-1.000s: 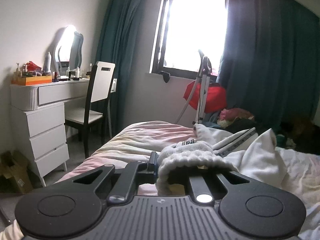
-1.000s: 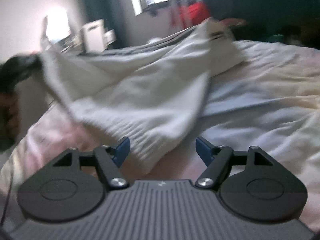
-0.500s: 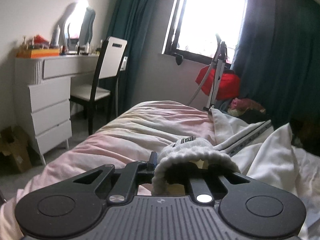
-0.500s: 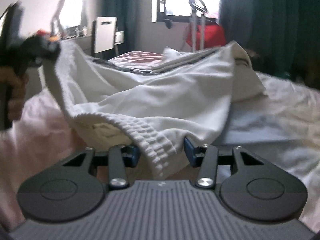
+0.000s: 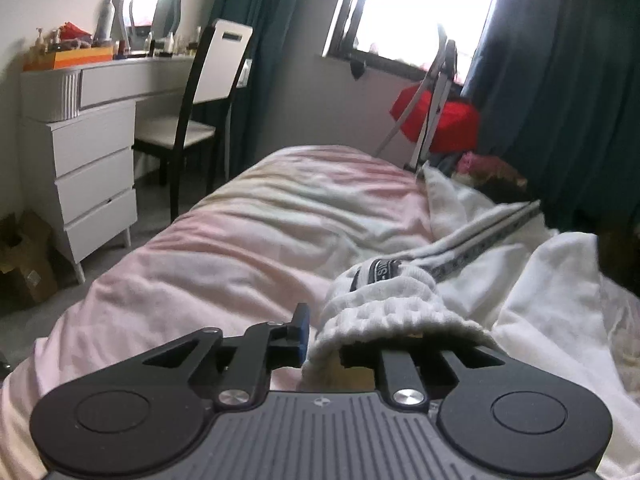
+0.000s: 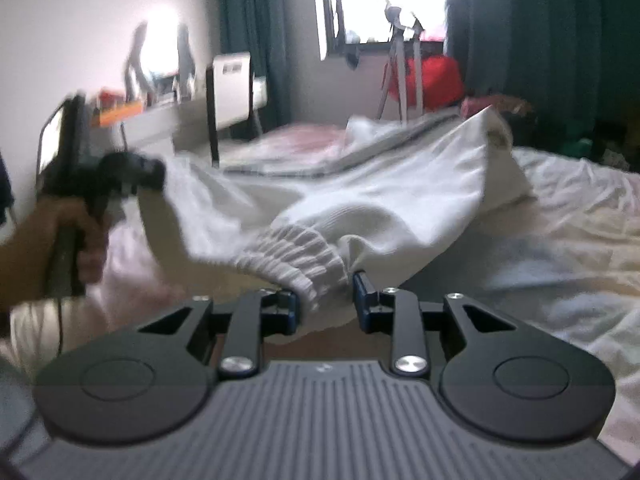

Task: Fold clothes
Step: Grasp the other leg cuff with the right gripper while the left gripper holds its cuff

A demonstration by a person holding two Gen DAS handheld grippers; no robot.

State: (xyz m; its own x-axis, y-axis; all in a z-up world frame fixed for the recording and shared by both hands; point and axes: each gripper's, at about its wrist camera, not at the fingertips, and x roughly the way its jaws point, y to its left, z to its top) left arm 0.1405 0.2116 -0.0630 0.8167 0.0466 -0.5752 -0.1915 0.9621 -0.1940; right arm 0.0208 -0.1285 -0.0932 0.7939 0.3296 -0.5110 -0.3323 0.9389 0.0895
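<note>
left gripper (image 5: 344, 344): jaws clamped on ribbed waistband of white sweatpants (image 5: 400, 300) | right gripper (image 6: 325, 306): jaws pinching ribbed hem between pads (blurred) | garment draped over bed (image 5: 240, 240)

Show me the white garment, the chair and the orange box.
white garment (image 6: 400, 208): right wrist view, smooth middle panel.
chair (image 5: 224, 60): left wrist view, white backrest.
orange box (image 5: 76, 57): left wrist view, front side.

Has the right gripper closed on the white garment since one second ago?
Yes. The right gripper was open; now it pinches the white garment's ribbed hem above the bed.
</note>
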